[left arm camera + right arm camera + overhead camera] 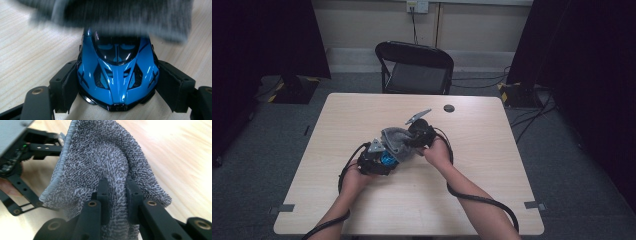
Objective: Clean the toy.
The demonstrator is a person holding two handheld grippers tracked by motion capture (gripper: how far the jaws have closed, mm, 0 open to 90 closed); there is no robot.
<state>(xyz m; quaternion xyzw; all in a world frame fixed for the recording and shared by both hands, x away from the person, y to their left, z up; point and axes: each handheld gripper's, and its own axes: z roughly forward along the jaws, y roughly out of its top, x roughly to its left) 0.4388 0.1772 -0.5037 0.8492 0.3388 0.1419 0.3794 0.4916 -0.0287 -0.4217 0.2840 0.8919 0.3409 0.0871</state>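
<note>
We've got both forearms angled in over the table [492, 165], hands meeting mid-table. Our right gripper [117, 195] pinches the grey cloth [100, 162], draped over the blue toy car [116, 72]. The left gripper [116, 87] clamps the car's sides just above the tabletop.

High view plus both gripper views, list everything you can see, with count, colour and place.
toy car: one, blue, on the table, clamped between the left gripper's jaws
cloth: one, grey, pinched by the right gripper, draped over the car
table: one, light wood, centre
round disc: one, dark, far side of the table
folding chair: one, black, behind the table
left gripper: one, black, shut on the car
right gripper: one, black, shut on the cloth
</note>
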